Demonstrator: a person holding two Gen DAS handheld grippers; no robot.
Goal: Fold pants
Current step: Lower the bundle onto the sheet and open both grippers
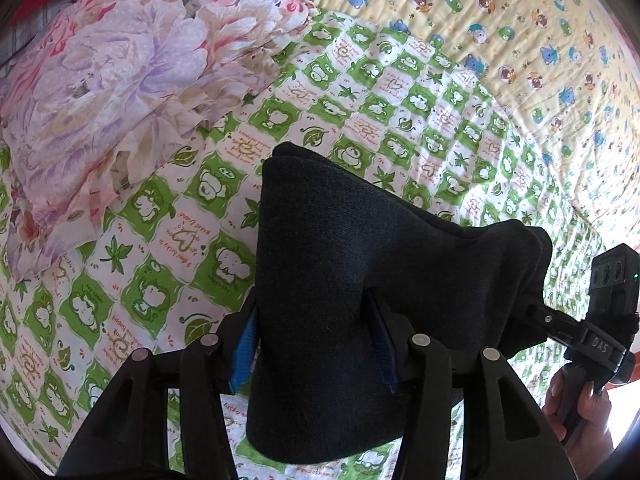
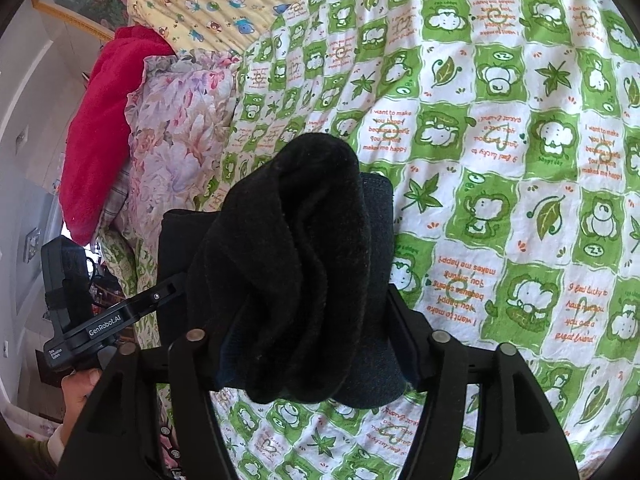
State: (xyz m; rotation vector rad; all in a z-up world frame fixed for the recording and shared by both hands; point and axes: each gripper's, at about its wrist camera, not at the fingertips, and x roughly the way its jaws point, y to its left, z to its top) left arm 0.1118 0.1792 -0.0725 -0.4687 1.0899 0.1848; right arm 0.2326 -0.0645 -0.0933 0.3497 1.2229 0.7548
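Note:
The dark navy pants (image 1: 340,240) hang as a folded band over the green patterned sheet (image 1: 168,208). My left gripper (image 1: 312,300) straddles their near edge. Its blue pads (image 1: 245,340) stand apart with their inner faces showing, and the cloth lies slack between them, so it is open. The band runs right to my right gripper (image 1: 536,308), whose tips it covers. In the right wrist view the pants (image 2: 300,208) heap up in loose folds over my right gripper (image 2: 300,300). Its jaws stand wide, with no pinch in the cloth.
A floral pillow (image 1: 120,92) lies to the left and a yellow bear-print quilt (image 1: 500,32) at the back. A red blanket (image 2: 104,132) sits past the pillow at the bed's edge. A hand (image 1: 576,408) holds the right gripper's handle.

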